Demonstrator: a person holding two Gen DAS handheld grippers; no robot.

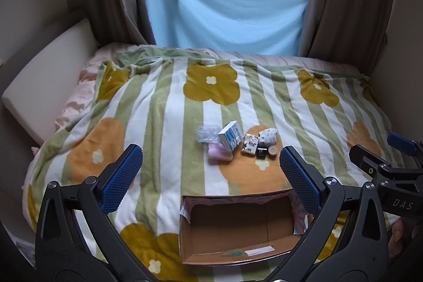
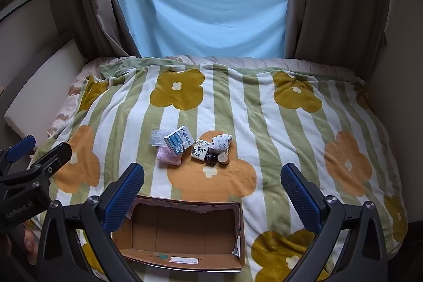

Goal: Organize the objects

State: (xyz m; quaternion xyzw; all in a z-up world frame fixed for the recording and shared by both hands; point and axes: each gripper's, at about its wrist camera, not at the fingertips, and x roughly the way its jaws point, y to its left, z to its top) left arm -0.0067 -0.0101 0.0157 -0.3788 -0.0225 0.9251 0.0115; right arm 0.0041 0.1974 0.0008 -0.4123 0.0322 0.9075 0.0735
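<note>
A cluster of small items lies mid-bed: a blue-white box [image 1: 231,138] [image 2: 179,141], a pink cloth [image 1: 219,153] [image 2: 169,155], a clear plastic bag [image 1: 207,133] [image 2: 158,136], a patterned packet [image 1: 250,144] [image 2: 201,149], a rolled sock [image 1: 267,136] [image 2: 221,142], a dark jar [image 1: 261,151] [image 2: 210,158] and a round tin [image 1: 273,149] [image 2: 223,157]. An open, empty cardboard box [image 1: 238,226] [image 2: 182,231] sits nearer me. My left gripper [image 1: 211,176] and right gripper [image 2: 212,189] are both open and empty, hovering above the cardboard box, short of the cluster.
The striped flower blanket [image 1: 158,110] covers the bed. A white cushion [image 1: 47,86] leans at the left wall. A blue sheet [image 2: 206,12] hangs over the window between brown curtains. A wall stands close on the right.
</note>
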